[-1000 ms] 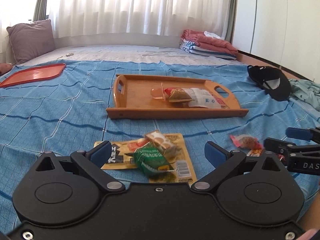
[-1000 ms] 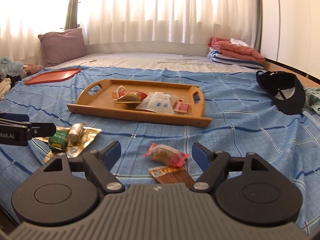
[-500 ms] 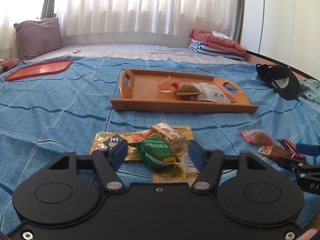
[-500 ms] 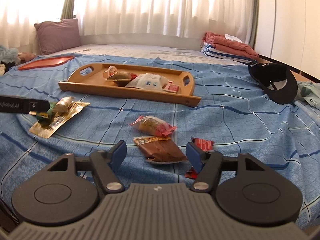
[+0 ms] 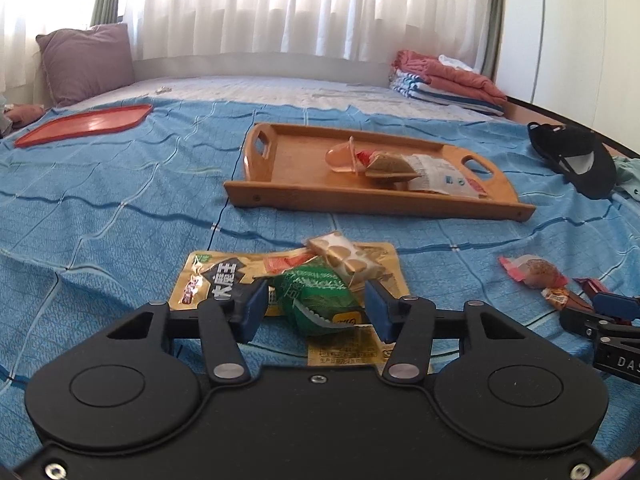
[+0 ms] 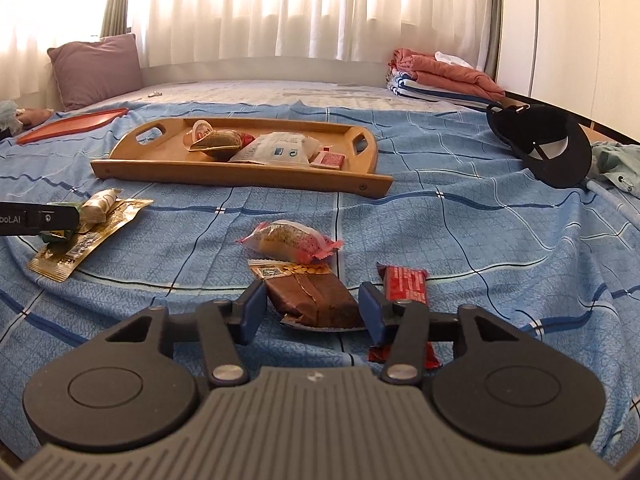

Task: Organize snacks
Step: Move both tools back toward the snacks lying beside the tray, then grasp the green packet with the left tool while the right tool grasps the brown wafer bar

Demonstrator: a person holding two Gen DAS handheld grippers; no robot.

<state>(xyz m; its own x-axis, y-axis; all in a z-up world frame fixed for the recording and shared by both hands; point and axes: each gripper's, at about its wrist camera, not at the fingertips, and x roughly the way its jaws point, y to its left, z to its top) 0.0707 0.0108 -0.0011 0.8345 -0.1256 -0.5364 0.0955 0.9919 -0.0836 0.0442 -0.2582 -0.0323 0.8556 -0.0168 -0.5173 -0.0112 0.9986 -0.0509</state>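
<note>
Left gripper (image 5: 317,310) closing around 1 green packet (image 5: 320,294); right gripper (image 6: 313,310) closing around 1 brown bar (image 6: 312,296); pads not yet pressing. 1 tray (image 6: 224,172).

On the flat gold snack packet (image 5: 224,280) in your left wrist view, large white Chinese characters read "大魔王". The right gripper's (image 5: 616,320) black body shows the letters "DAS", cut off. In your right wrist view, the left gripper's (image 6: 40,218) finger reads "bot.AI".
</note>
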